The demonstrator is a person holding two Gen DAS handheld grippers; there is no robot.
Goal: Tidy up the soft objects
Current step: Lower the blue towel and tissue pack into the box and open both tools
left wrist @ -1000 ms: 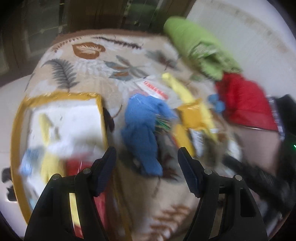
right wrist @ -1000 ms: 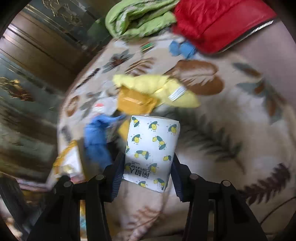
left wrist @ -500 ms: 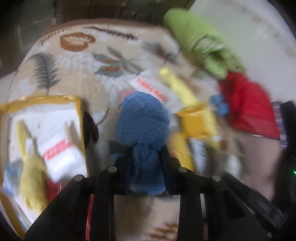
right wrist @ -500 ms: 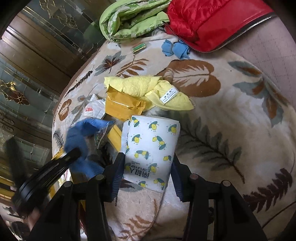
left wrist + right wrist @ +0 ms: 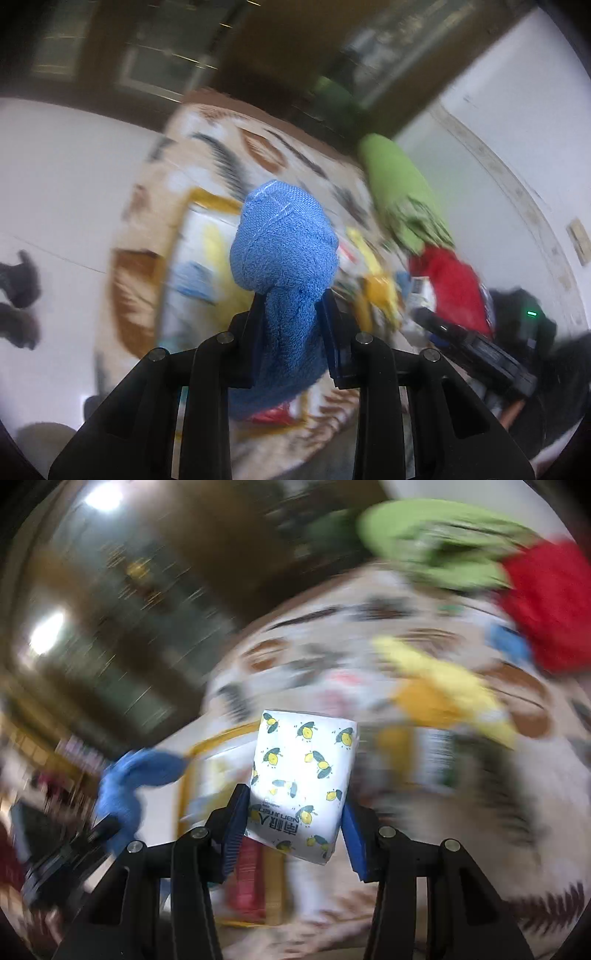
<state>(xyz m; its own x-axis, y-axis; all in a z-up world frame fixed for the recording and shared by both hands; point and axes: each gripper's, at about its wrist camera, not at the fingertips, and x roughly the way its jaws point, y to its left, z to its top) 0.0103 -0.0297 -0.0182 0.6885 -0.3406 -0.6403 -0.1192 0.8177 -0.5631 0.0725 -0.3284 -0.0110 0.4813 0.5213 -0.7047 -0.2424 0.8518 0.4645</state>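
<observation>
My left gripper [image 5: 291, 317] is shut on a blue towel [image 5: 284, 251] and holds it up above the leaf-patterned cloth [image 5: 155, 206]. The towel also shows at the left of the right wrist view [image 5: 129, 786]. My right gripper [image 5: 293, 812] is shut on a white tissue pack with lemon prints [image 5: 301, 779], lifted over the cloth. A yellow-rimmed bin [image 5: 207, 197] with soft items inside lies below the towel; it also shows behind the pack in the right wrist view [image 5: 218, 740]. Both views are blurred.
On the cloth lie a yellow towel [image 5: 443, 672], an orange packet [image 5: 421, 701], a green blanket [image 5: 436, 542], a red jacket [image 5: 550, 605] and a small blue item [image 5: 509, 646]. White floor [image 5: 55, 177] lies left of the cloth. Dark shoes [image 5: 18, 295] stand at far left.
My left gripper shut on the blue towel and lifted it off the cloth toward the bin. My right gripper has swung left and up with the tissue pack still held.
</observation>
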